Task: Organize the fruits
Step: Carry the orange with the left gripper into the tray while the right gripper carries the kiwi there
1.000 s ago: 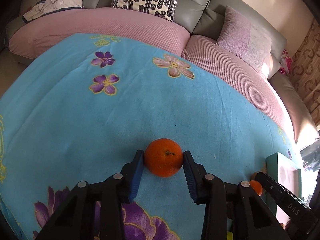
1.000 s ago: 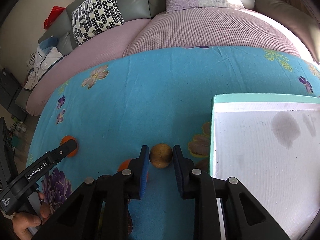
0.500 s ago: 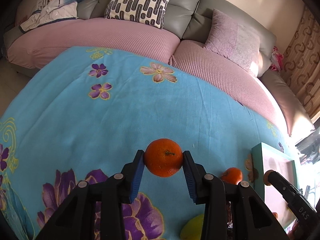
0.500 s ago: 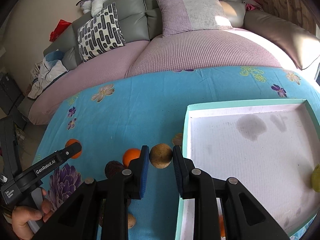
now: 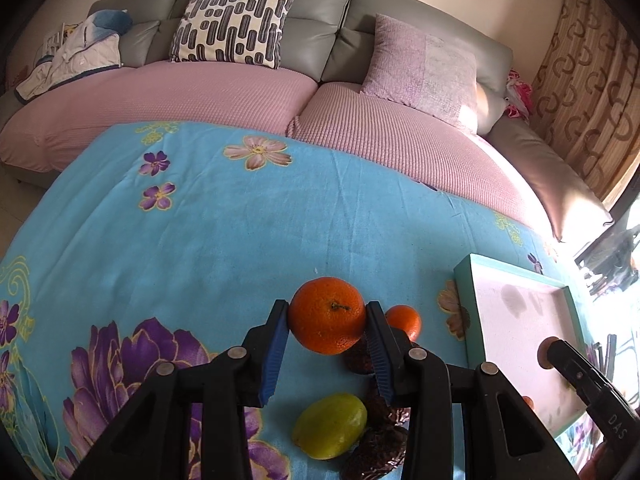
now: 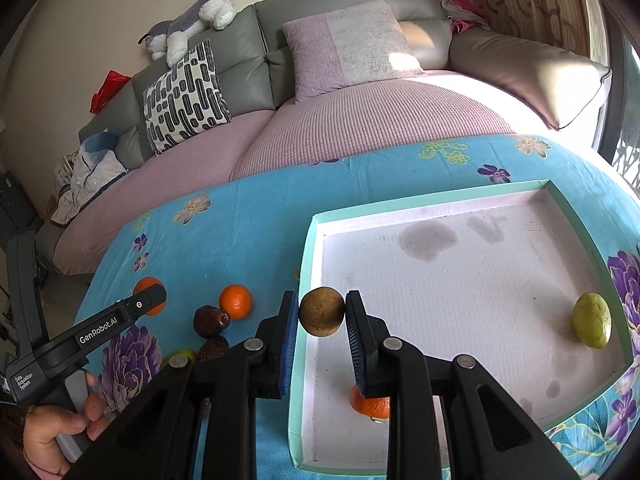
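Note:
My left gripper is shut on a large orange, held above the blue flowered cloth. Below it lie a smaller orange, a green lemon and dark wrinkled fruits. My right gripper is shut on a round brown fruit, held over the left rim of the teal tray. In the tray lie a green lemon and an orange, partly hidden by my finger. The left gripper also shows at the left of the right wrist view.
A pink-covered grey sofa with cushions curves behind the table. Loose on the cloth left of the tray are an orange and dark fruits. A hand holds the left gripper's handle. Curtains hang at the right.
Both grippers rose and drew back with their fruits. The right one moved right until the brown fruit hangs at the tray's left rim; more of the tray and loose fruits came into view.

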`<state>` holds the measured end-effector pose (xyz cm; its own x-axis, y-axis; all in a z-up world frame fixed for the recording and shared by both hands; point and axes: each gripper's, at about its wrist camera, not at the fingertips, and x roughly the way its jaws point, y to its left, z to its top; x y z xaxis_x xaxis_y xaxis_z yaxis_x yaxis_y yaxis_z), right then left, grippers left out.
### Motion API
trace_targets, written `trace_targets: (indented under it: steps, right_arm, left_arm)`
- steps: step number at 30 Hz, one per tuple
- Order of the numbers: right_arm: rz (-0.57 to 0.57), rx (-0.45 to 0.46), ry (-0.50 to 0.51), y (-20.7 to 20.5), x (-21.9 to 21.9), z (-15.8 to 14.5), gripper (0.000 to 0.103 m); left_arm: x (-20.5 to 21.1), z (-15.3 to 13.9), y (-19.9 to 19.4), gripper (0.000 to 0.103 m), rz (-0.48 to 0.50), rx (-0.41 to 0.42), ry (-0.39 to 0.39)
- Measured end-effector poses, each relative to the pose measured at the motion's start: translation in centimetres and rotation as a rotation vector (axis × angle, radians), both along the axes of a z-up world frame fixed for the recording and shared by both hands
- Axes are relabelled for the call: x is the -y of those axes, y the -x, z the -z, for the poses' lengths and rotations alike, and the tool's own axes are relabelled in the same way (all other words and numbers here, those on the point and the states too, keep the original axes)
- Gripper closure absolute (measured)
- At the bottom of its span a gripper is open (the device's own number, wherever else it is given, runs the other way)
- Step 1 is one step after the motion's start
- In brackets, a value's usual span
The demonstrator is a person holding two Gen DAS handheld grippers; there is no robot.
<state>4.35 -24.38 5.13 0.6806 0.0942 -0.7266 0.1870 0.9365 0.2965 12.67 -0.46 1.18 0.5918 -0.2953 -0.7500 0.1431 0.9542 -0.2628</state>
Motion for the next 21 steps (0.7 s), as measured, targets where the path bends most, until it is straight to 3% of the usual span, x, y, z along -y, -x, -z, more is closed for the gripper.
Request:
trace_targets:
  steps: [12,21]
  right_arm:
    - [0.196,-0.043,0.006,2.9,8.8,1.1,0.078]
    - [0.311,-0.039,0.012,5.7,13.8,0.8,0.078]
  left_arm:
    - [7.7,-1.0,2.2,0.062,0.194,0.001,0.012]
    - [13.7,-0.9,4.8,0.062,0.345,0.002,-0.020]
